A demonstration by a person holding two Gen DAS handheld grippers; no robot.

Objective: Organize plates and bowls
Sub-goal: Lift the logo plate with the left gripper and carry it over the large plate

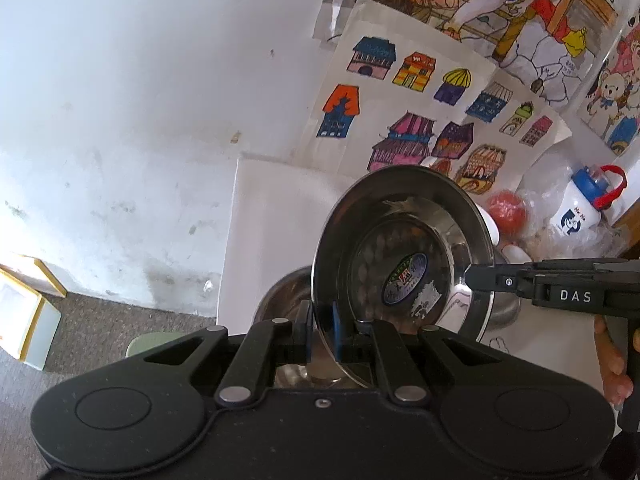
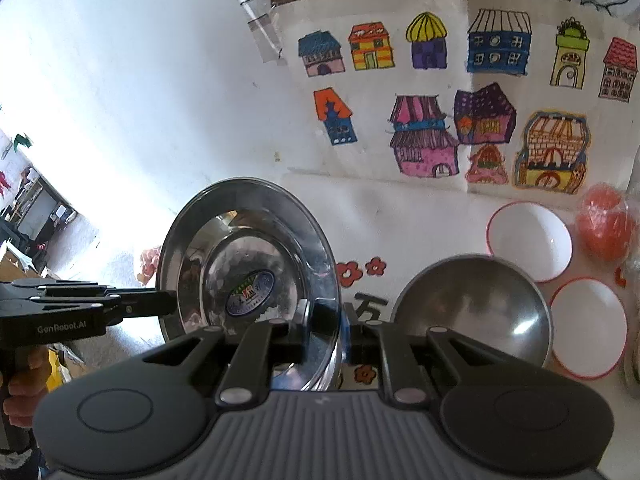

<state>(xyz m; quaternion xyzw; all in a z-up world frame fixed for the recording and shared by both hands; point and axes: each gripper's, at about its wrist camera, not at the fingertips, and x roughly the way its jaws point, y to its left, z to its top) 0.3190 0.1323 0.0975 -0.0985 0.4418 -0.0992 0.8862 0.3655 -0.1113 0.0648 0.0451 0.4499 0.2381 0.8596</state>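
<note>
A shiny steel plate (image 1: 400, 236) (image 2: 248, 236) with an oval sticker in its middle hangs tilted above the white table (image 2: 400, 216). My left gripper (image 1: 322, 328) (image 2: 170, 304) is shut on one side of its rim. The right gripper (image 2: 324, 320) (image 1: 466, 280) is shut on the opposite side. A steel bowl (image 2: 472, 308) (image 1: 280, 292) stands on the table just beyond the plate. Two white bowls with red rims (image 2: 528, 240) (image 2: 588, 328) sit to the right of it.
Coloured house drawings (image 2: 440, 120) lean on the wall behind the table. Orange balls (image 2: 604, 228) (image 1: 506, 212) and a white cup with a blue lid (image 1: 580, 204) stand at the right. Left of the table are the floor and a yellow-edged box (image 1: 24, 312).
</note>
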